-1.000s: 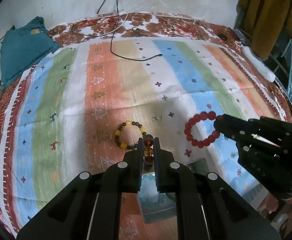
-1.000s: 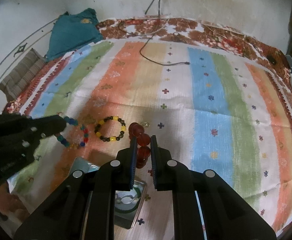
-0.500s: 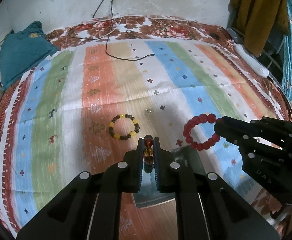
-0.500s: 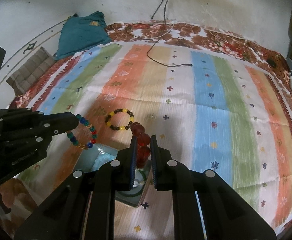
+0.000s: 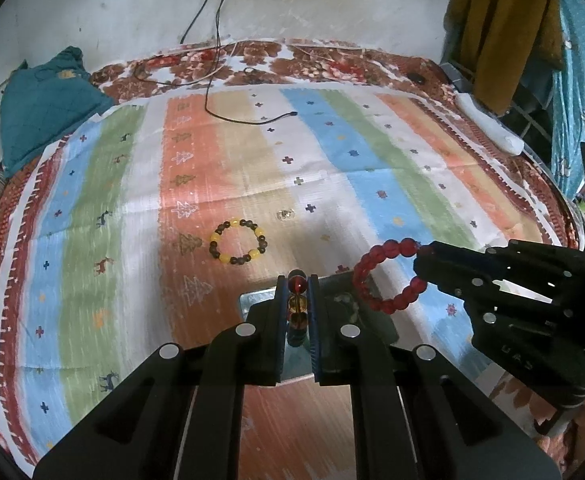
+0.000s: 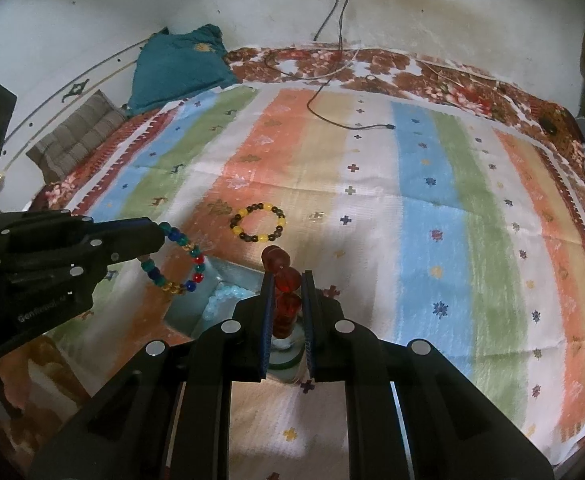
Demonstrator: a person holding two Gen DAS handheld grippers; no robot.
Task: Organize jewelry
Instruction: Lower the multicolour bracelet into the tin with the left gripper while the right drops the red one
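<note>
Two grippers grip beaded bracelets; left gripper (image 6: 148, 236) reads "GenRobot"

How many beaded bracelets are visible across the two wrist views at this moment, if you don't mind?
3. The red bracelet hangs from the right gripper; the multicolored bracelet from the left gripper; the yellow-and-dark bracelet lies on the striped cloth. The box may hide more.

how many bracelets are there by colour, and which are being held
red bead bracelet: 1, held by the right gripper
multicolour bead bracelet: 1, held by the left gripper
yellow and dark bead bracelet: 1, lying on the striped cloth
total: 3 bracelets
</note>
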